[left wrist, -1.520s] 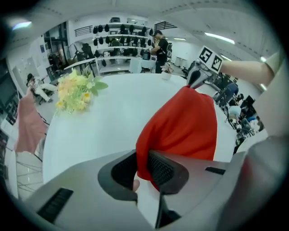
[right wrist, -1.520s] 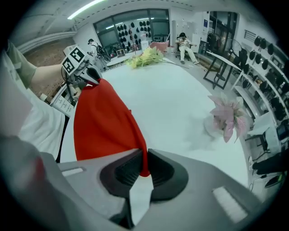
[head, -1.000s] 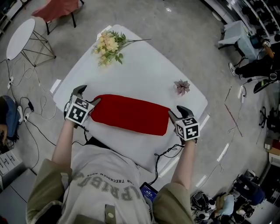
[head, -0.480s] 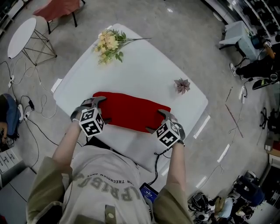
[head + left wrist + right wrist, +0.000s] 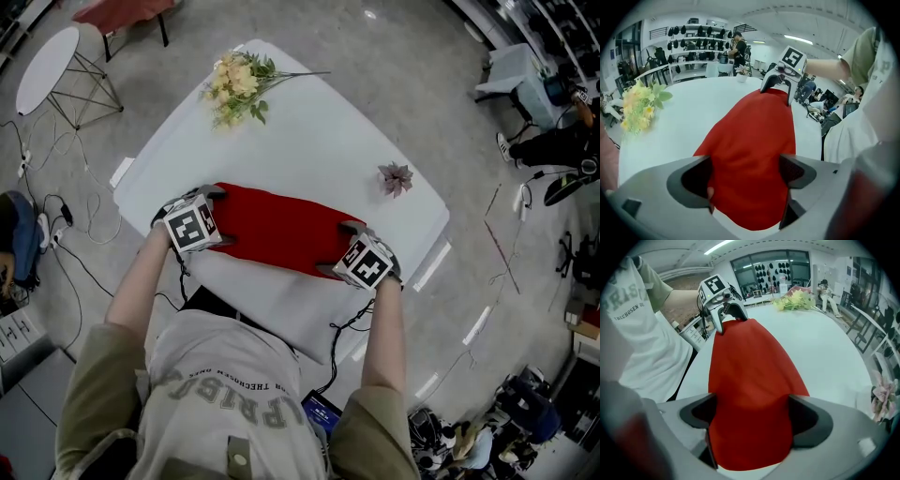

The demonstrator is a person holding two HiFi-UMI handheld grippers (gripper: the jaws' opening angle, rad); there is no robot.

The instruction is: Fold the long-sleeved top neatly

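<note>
The red top (image 5: 277, 239) lay folded in a long band on the table (image 5: 309, 141), one end between the jaws of the left gripper (image 5: 194, 199), the other between those of the right gripper (image 5: 339, 248). Both pairs had just been opening and stood wide, pinching nothing. Light and limp, it looked best taken at the corners under each claw.

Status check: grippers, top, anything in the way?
Both open: left hand-held gripper, right hand-held gripper, jaws just opening, each straddling an end of the red top. Top lies flat on white table. Bouquet, small flower clear.
</note>
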